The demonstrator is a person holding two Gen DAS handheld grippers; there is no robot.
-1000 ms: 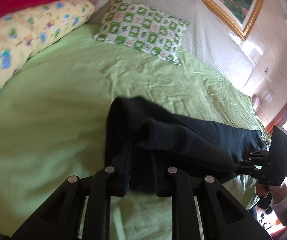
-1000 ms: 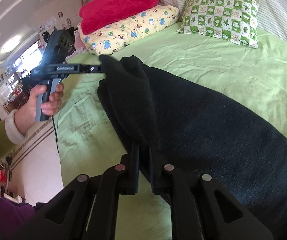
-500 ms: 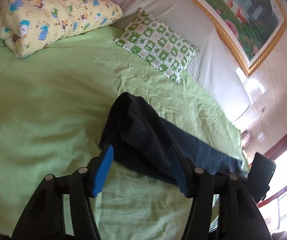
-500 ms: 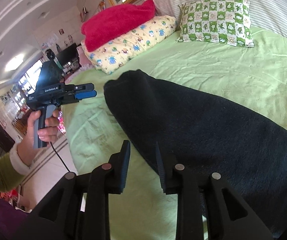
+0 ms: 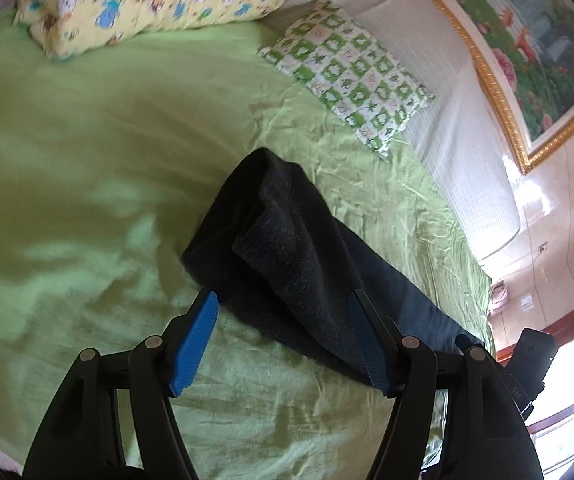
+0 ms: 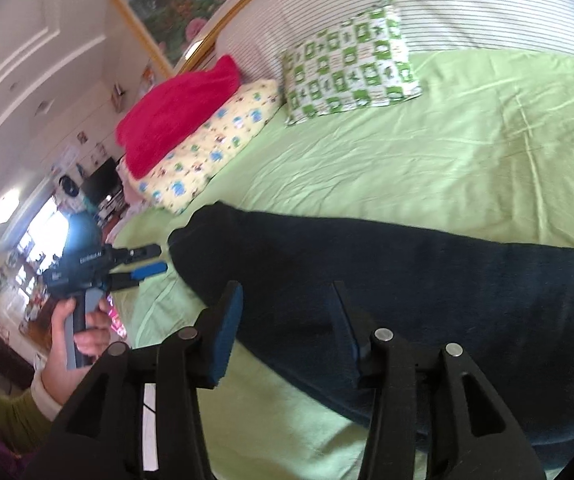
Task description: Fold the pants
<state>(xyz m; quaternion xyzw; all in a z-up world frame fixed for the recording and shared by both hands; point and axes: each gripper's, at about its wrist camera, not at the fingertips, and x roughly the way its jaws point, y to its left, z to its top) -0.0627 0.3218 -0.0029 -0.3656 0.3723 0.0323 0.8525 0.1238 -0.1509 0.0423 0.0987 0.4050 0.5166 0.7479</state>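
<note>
- Letting go on both sides: my left gripper has just been opening, and the blue pads now stand wide with nothing pressed between them.
- A second ago those same jaws were pinched tight on a raised bunch of dark cloth; that bunch has dropped and now lies flat.
- My right gripper has just been opening too, about half spread, its pads clear of the fabric though the cloth lies right under them.
- Earlier that one was clamped on the near edge, holding it up off the sheet.
- The pants now rest on the green bedsheet, a long dark strip lying along the near side of the bed, one layer doubled over the other at the end in front of my left fingers.
- From the right wrist view the left gripper sits just beside the pants' far end, no longer touching it.
- Pillows, the checked pillow and the yellow pillow, sit well apart at the head of the bed.
- My read: the lengthwise fold is laid down and released, so one fold is done.
- Next, I reckon, comes taking an end and bringing it over to halve the length.
- Risk: the top layer sits a bit askew at the doubled end, so it may want squaring first.
</note>
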